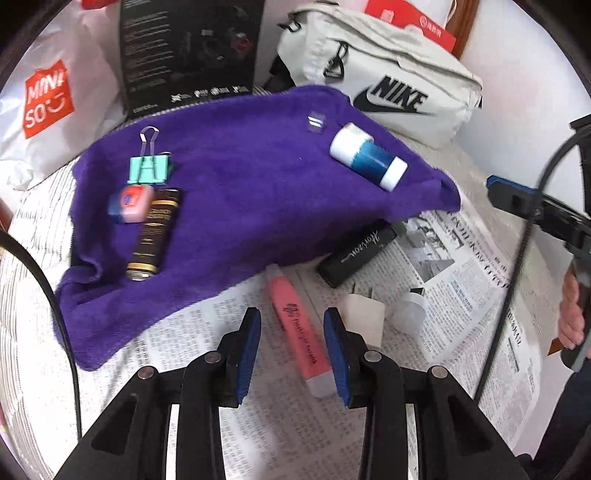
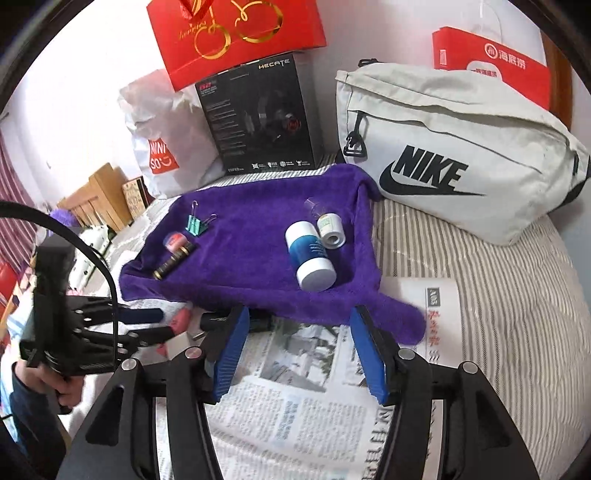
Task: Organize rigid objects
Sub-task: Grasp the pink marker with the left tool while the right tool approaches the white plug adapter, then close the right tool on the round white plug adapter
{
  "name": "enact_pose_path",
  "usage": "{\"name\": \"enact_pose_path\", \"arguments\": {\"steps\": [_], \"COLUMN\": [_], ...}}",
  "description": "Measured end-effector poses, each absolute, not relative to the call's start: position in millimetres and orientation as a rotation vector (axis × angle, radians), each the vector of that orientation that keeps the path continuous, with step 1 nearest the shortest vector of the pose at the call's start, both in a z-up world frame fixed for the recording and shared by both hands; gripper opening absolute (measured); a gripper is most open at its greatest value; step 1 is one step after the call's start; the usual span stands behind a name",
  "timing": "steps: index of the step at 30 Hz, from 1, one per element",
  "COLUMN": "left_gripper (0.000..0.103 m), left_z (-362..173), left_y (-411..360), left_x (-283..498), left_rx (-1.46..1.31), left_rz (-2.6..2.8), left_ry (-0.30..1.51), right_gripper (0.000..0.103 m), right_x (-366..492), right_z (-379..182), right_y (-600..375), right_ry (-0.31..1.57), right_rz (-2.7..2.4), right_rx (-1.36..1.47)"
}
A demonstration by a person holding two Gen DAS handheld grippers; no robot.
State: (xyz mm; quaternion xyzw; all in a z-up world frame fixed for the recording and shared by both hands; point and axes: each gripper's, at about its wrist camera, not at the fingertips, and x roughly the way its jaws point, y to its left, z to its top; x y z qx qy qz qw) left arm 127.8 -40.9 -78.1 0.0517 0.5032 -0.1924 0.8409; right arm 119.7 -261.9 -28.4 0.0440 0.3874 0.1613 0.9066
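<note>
A purple towel (image 1: 229, 192) (image 2: 258, 251) lies on newspaper. On it are a teal binder clip (image 1: 149, 168) (image 2: 195, 223), a small pink jar (image 1: 131, 204), a dark brown tube (image 1: 153, 236) (image 2: 173, 263), a blue and white bottle (image 1: 369, 157) (image 2: 310, 256) and a small white bottle (image 2: 331, 229). A pink highlighter (image 1: 299, 328) lies on the newspaper between the fingers of my open left gripper (image 1: 291, 321). A black box (image 1: 356, 256), a white cap (image 1: 364, 319) and a clear cap (image 1: 410, 308) lie beside it. My right gripper (image 2: 299, 321) is open and empty at the towel's near edge.
A Nike bag (image 2: 458, 162), a black Hecate box (image 2: 258, 114), a Miniso bag (image 1: 48, 99) and red boxes (image 2: 229, 33) stand behind the towel. Newspaper (image 2: 295, 398) covers a striped bed. The right gripper's body (image 1: 535, 210) shows at the right in the left view.
</note>
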Motion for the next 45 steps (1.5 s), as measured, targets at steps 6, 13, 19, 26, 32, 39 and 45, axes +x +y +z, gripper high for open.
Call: {"name": "enact_pose_path", "arguments": {"steps": [6,13,19,26,32,39,45], "left_gripper": [0.034,0.034,0.017,0.017,0.017,0.017,0.017], "left_z": [-85,-85,-86,-85,-84,-85,-85], "left_y": [-43,-43,-51,-29,-3,-5,-4], "left_x": [121,121,117,114,114,114,114], "left_rx": [0.18,0.216,0.241,0.219,0.177,0.185,0.183], "left_rz": [-0.351,-0.359,-0.403,-0.337,-0.322,-0.317,-0.316], "left_ry": [1.07,1.054,1.032,1.04,1.044,1.04,1.038], "right_gripper": [0.057,0.057,0.057,0.057,0.057,0.055,0.047], "right_x": [112,111,111,101,95,101,102], "right_z": [-33,-42,-51,-53,-71,-92,-96], "right_y": [-261,-257,-255,-235,-204,-188,-177], "right_ry": [0.81,0.831,0.86,0.864,0.905,0.92,0.898], "right_rz": [0.339,0.357,0.369,0.48,0.549,0.545,0.502], "right_rx": [0.091,0.098,0.099,0.076,0.021,-0.019,-0.077]}}
